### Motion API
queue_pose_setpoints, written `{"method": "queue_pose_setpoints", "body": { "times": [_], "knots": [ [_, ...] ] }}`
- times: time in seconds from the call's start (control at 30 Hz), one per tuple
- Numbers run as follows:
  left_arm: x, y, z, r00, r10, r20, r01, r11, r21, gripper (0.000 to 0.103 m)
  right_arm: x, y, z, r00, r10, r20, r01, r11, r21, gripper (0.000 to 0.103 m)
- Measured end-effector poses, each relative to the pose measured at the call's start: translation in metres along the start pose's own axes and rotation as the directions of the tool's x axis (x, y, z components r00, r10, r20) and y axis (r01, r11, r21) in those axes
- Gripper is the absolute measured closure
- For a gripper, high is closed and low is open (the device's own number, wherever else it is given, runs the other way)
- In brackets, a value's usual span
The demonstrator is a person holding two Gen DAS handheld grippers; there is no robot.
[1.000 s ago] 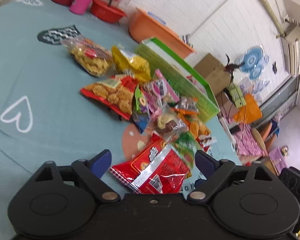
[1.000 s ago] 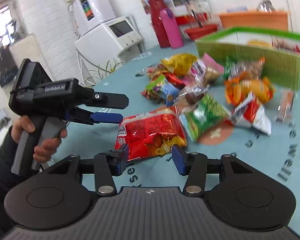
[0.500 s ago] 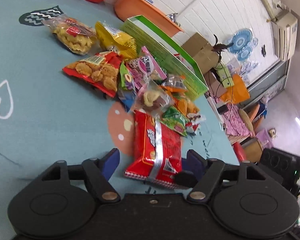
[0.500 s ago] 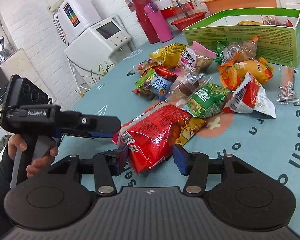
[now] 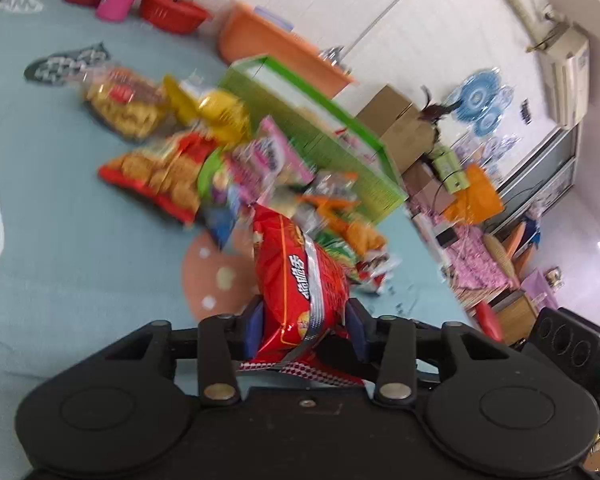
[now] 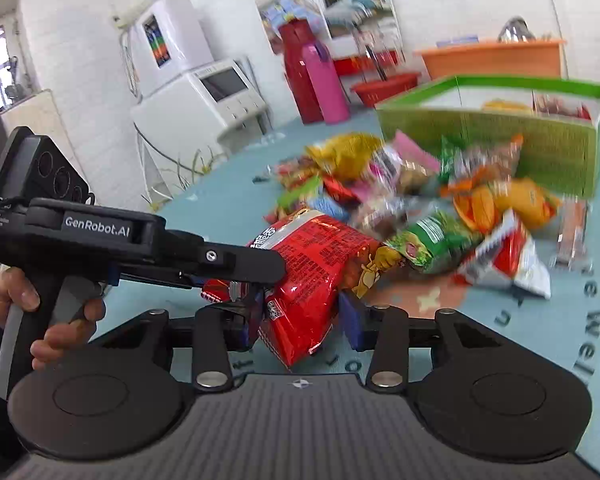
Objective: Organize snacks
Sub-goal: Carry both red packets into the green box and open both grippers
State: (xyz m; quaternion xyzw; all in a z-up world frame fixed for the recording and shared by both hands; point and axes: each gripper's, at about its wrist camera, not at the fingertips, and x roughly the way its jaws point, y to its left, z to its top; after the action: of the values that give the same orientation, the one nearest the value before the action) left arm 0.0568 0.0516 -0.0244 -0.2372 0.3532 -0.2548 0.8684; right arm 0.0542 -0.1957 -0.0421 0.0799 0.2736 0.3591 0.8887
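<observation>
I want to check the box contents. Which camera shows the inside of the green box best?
The right wrist view: the green box faces it with its top open, showing packets inside. The left wrist view shows the box blurred, mostly its outer wall.

Two grippers, the left (image 6: 260,280) and the right (image 6: 300,320), meet at one red snack bag (image 6: 312,268). One green box (image 6: 500,140) stands behind a blurred pile of roughly a dozen more snack packets (image 6: 432,240); the exact number cannot be told. Further back are one pink flask (image 6: 324,80), one red flask (image 6: 296,64), one red bowl (image 6: 384,88) and one orange tub (image 6: 492,60).
</observation>
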Motion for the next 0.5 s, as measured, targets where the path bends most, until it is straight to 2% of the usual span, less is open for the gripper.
{"method": "queue_pose_setpoints", "body": {
  "times": [0.2, 0.37, 0.5],
  "knots": [
    [-0.008, -0.027, 0.034, 0.992, -0.057, 0.113, 0.049, 0.996, 0.075, 0.083, -0.016, 0.0, 0.034, 0.992, -0.011, 0.124, 0.021, 0.997, -0.074, 0.041],
    [0.009, -0.045, 0.068, 0.978, -0.11, 0.178, 0.092, 0.99, 0.108, 0.083, -0.02, -0.012, 0.065, 0.972, -0.05, 0.228, 0.081, 0.988, -0.129, 0.042],
    [0.03, -0.047, 0.099, 0.97, -0.138, 0.2, 0.117, 0.987, 0.113, 0.083, -0.015, -0.029, 0.089, 0.957, -0.077, 0.279, 0.121, 0.983, -0.142, 0.042]
  ]
}}
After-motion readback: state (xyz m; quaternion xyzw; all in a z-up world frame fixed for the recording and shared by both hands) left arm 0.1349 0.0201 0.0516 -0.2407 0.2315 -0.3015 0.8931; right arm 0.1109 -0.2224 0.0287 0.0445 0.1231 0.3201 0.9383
